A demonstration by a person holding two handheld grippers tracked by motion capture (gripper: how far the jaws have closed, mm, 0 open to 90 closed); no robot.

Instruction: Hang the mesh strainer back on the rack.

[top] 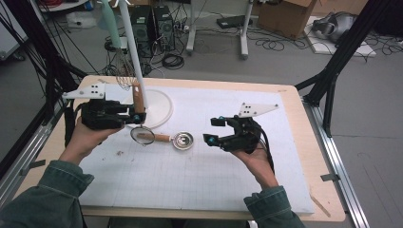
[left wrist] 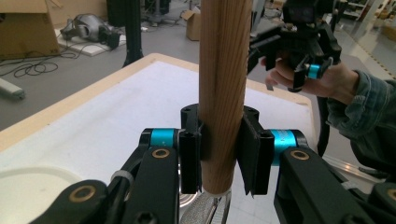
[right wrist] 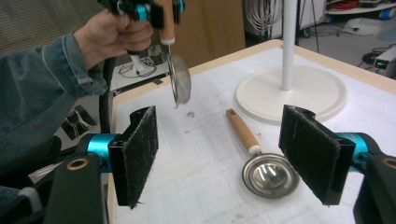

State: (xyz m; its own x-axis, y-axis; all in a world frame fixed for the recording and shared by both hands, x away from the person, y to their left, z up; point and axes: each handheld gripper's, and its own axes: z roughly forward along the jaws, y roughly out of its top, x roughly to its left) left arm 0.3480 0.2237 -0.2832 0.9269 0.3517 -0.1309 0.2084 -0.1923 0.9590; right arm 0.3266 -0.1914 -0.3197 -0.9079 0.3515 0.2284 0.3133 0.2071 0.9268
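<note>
1. Left claw (top: 135, 117) clamped on the wooden handle (left wrist: 222, 88) of a small mesh strainer (top: 142, 136); pads squeeze the handle low, near the metal collar. Strainer hangs off the table (top: 294, 156), mesh down, just beside the white stand base (top: 159, 107).
2. Right claw (top: 215, 129) stands apart, nothing between its pads (right wrist: 140, 149). Beyond them a metal ladle (right wrist: 270, 175) with a wooden grip lies flat on the table.
3. Risk, my judgement: the grip sits at one end of a round handle, so the strainer could pivot or slip. A swing could knock it against the stand pole (top: 135, 57).
4. Risk: the right claw could close on the ladle's shiny bowl rather than its grip and skid off.
5. Left claw view gives the pad contact; high view gives the strainer's place by the stand; right claw view gives the mesh disc edge-on.
</note>
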